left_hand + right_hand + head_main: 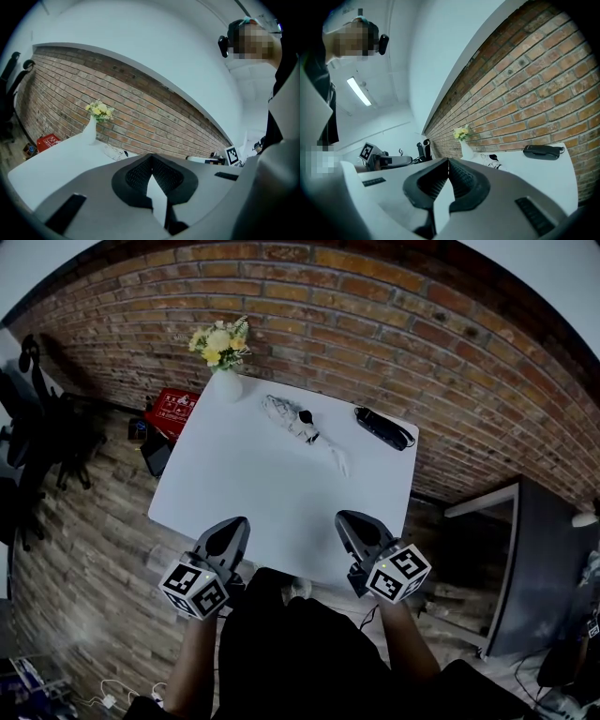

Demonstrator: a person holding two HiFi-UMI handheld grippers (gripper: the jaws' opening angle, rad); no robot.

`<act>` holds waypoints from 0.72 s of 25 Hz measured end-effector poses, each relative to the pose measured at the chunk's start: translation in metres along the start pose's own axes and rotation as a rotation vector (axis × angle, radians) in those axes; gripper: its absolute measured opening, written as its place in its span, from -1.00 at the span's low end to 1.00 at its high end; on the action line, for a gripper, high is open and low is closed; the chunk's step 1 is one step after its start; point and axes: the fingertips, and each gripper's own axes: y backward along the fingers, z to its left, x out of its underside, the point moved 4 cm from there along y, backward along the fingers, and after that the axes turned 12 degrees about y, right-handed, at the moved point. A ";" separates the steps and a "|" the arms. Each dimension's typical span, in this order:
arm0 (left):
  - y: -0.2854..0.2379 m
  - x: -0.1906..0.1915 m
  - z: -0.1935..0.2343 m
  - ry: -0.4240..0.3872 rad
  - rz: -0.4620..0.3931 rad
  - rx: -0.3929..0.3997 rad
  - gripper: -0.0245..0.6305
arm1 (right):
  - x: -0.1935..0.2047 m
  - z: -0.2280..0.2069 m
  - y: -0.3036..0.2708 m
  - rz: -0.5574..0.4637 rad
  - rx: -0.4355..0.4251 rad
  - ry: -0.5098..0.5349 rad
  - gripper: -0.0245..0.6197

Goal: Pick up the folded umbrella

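Observation:
The folded umbrella (298, 422) is white with a dark pattern and a black handle end. It lies at the far middle of the white table (253, 484), its strap trailing toward me. It also shows small beyond the jaws in the left gripper view (112, 152) and the right gripper view (493, 161). My left gripper (238, 523) and right gripper (348, 519) hover over the table's near edge, well short of the umbrella. Both point at the brick wall. Each pair of jaws is shut, tips (151, 157) (448, 161) meeting with nothing between them.
A white vase of yellow flowers (225, 371) stands at the table's far left corner. A long black object (384, 427) lies at the far right corner. On the floor to the left are a red box (172, 412) and a black chair (47, 427). A dark cabinet (544, 568) stands at the right.

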 end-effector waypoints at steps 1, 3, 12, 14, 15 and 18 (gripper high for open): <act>-0.002 -0.001 0.001 -0.008 0.007 0.001 -0.88 | 0.000 0.001 -0.004 0.005 -0.001 0.004 -0.86; -0.009 -0.002 0.004 -0.029 0.025 0.009 -0.88 | -0.001 0.002 -0.013 0.003 -0.003 0.010 -0.86; -0.046 -0.022 0.027 -0.062 0.102 0.083 -0.88 | -0.002 -0.015 -0.056 0.028 0.063 0.034 -0.86; -0.052 -0.029 0.037 -0.058 0.112 0.098 -0.88 | -0.002 -0.021 -0.070 0.033 0.082 0.038 -0.86; -0.056 -0.032 0.042 -0.057 0.119 0.105 -0.88 | -0.002 -0.024 -0.077 0.038 0.092 0.042 -0.86; -0.070 -0.039 0.057 -0.065 0.142 0.127 -0.88 | -0.001 -0.036 -0.103 0.067 0.118 0.077 -0.86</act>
